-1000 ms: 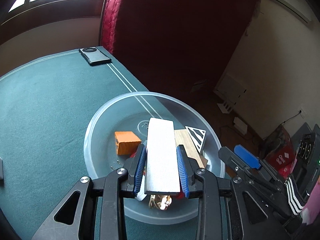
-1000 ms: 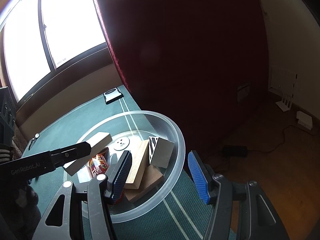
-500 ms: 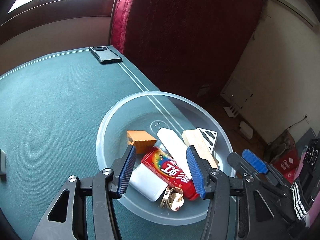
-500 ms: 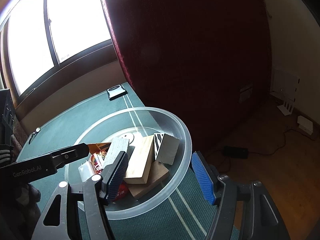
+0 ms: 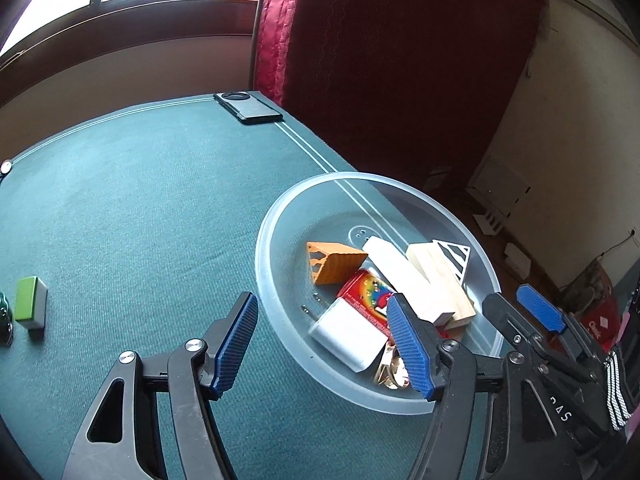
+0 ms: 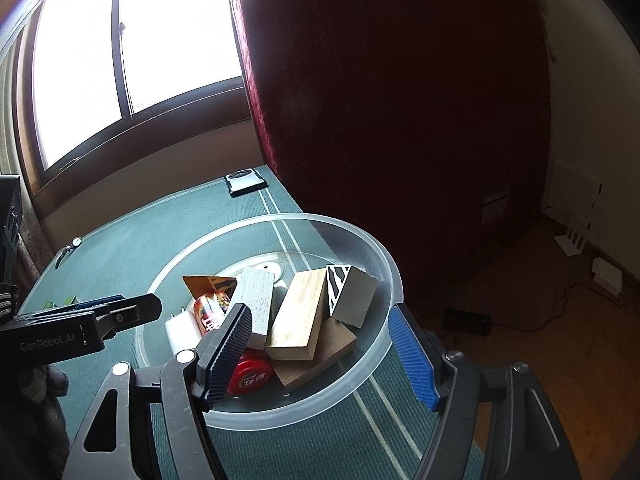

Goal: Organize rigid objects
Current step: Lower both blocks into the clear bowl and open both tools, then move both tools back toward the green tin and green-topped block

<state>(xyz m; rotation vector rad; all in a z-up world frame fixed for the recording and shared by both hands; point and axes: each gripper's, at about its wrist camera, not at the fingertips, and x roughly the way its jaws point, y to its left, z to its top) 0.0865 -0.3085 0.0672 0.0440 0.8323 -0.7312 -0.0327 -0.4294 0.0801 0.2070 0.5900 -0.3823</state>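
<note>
The left gripper [image 5: 322, 346], jaws just opened and empty, hangs at the near rim of the clear round plastic bowl [image 5: 280, 216] now holding the long white foam block [image 5: 404, 276], the right gripper [image 6: 322, 354] gaping empty nearby, presumably freeing both for the green-topped block [image 5: 30, 306] out on the table.

both wrist views look down, close, sharing the clear bowl [image 5: 276, 216] [image 6: 384, 264]

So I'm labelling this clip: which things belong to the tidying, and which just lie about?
Job:
clear bowl
orange block
white block
wooden block
striped wedge
red can
green block

Lying about:
phone
red curtain
</note>
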